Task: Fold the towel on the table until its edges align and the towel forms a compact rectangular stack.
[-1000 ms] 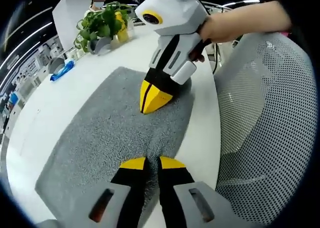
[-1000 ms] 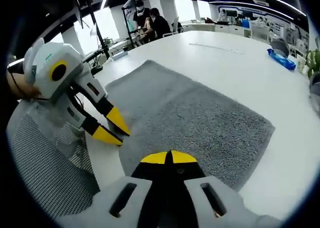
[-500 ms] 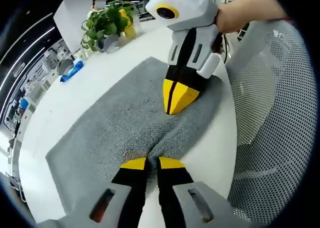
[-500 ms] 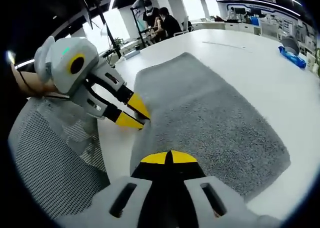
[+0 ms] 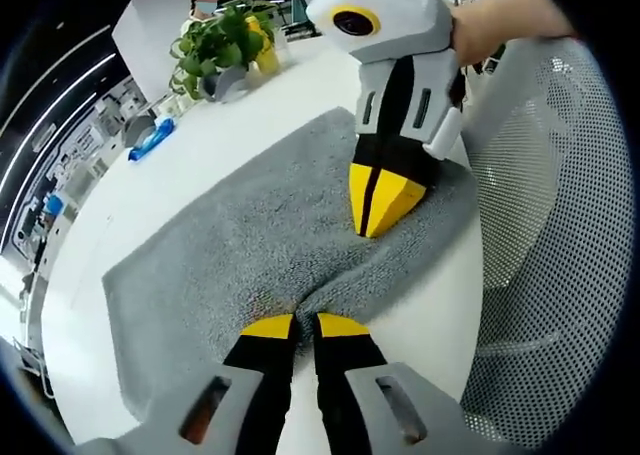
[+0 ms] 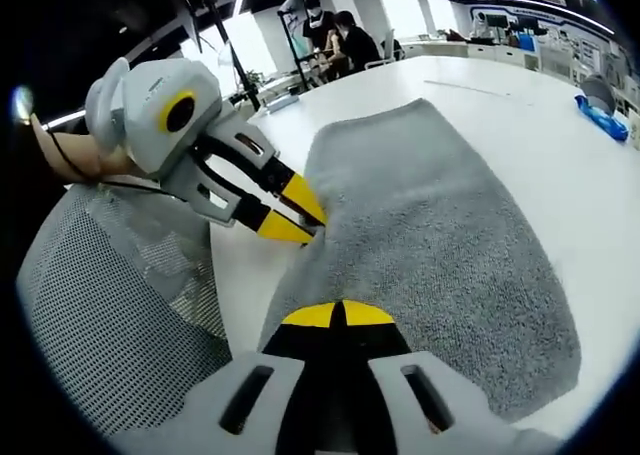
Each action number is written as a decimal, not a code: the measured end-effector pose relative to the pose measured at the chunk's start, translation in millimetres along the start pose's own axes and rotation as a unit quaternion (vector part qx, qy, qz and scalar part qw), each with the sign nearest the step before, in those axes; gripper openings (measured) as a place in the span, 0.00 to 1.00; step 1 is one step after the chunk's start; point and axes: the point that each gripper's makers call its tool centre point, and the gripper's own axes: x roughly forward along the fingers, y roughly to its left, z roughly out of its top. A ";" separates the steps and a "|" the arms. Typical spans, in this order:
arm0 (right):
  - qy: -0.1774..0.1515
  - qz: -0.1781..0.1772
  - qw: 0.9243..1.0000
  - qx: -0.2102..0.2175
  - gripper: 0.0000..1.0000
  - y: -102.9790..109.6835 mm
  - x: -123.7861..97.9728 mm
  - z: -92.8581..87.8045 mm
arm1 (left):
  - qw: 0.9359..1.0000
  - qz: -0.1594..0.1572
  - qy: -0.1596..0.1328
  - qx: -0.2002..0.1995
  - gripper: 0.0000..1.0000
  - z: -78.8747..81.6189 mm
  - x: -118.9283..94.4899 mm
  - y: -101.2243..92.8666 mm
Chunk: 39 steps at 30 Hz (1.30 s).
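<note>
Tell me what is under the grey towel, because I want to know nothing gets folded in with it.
The towel lies on the white table, which shows all around it. Whatever sits beneath the cloth itself is covered. Both hand-held grippers, left and right, pinch its near edge.

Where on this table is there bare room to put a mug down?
Bare white table lies between the towel and the blue item, and beyond the towel's far edge. The near edge by the mesh chair is crowded: both hand-held grippers, left and right, pinch the towel there.
</note>
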 end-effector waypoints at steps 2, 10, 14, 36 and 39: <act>0.004 -0.001 1.000 0.004 0.00 0.0 0.1 0.6 | 1.000 -0.002 -0.003 -0.013 0.07 -0.4 -0.1 0.2; 0.018 0.000 1.000 0.011 0.00 -1.3 -2.3 4.7 | 0.997 -0.011 -0.005 -0.075 0.07 4.9 -5.0 -1.6; -0.070 0.009 0.995 0.070 0.00 -2.9 -10.5 38.8 | 0.988 -0.051 -0.072 -0.128 0.07 31.6 -8.6 -13.7; -0.020 -0.077 0.997 0.009 0.00 -34.8 -6.9 8.8 | 0.991 -0.133 -0.011 0.009 0.01 14.7 -1.2 -66.4; -0.020 -0.078 0.997 0.007 0.00 -34.8 -6.4 8.6 | 0.991 -0.134 -0.012 -0.008 0.01 14.6 0.3 -62.9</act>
